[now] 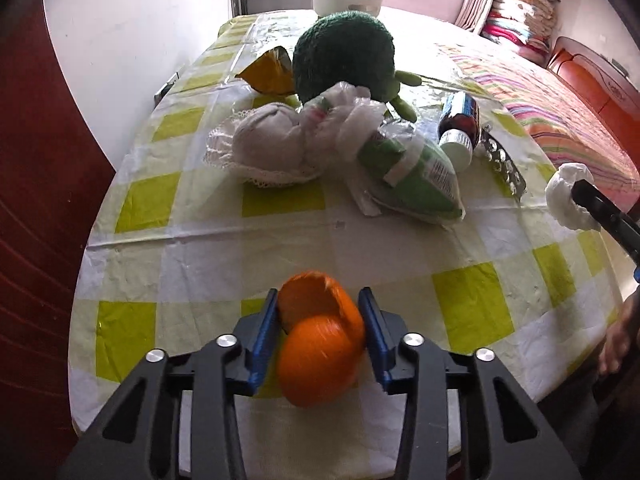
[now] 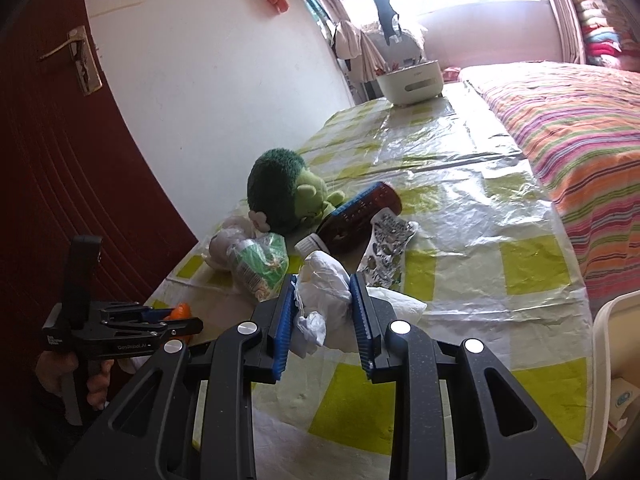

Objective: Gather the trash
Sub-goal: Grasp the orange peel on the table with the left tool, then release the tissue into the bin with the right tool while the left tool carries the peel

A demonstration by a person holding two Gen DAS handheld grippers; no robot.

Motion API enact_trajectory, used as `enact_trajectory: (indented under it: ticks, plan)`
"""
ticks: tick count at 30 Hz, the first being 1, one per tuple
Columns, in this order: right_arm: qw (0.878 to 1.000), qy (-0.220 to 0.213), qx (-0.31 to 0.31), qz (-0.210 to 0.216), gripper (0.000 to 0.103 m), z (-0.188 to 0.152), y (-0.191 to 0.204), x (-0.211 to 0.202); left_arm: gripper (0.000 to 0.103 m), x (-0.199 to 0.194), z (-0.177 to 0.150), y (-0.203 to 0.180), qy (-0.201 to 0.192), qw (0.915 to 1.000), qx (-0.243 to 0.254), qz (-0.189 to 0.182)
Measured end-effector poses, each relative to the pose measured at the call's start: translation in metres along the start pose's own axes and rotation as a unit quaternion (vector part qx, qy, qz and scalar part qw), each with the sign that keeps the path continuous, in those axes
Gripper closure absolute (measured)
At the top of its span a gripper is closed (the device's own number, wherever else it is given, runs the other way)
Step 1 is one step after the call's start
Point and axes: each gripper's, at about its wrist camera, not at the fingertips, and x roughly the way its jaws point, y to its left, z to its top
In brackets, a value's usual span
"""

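Trash is partly in hand: the left gripper (image 1: 320, 320) clamps orange peel (image 1: 316, 344) at the bottom centre of its view, and the right gripper (image 2: 324, 300) pinches a white tissue (image 2: 320, 292) low in its own. More waits mid-frame: a green wrapper (image 1: 408, 172), a blister pack (image 1: 502, 162) and crumpled plastic (image 1: 348, 116), so I judge the job about half done. No bin shows. The bench (image 1: 200, 264) wears a yellow-checked cloth under clear film; a striped bed (image 2: 572, 128) lies right, a red door (image 2: 48, 152) left.
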Motion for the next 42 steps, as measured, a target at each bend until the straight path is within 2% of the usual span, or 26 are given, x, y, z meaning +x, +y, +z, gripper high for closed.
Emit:
enact_trajectory:
  ticks: [8, 26, 33, 42]
  plan:
    - [1.000, -0.029, 0.008, -0.006, 0.076, 0.004, -0.007, -0.017, 0.069, -0.007, 0.011, -0.010, -0.027, 0.9995, -0.008, -0.013]
    - [0.996, -0.070, 0.040, -0.045, 0.076, 0.002, -0.041, -0.061, 0.069, -0.006, 0.033, -0.100, -0.033, 0.9954, 0.051, -0.074]
    - [0.990, -0.104, 0.051, -0.086, 0.076, 0.001, -0.057, -0.088, 0.069, -0.004, 0.038, -0.136, -0.032, 0.9918, 0.072, -0.100]
    - [0.974, -0.147, 0.079, -0.151, 0.074, -0.005, -0.080, -0.121, 0.069, -0.008, 0.044, -0.185, -0.033, 0.9844, 0.106, -0.136]
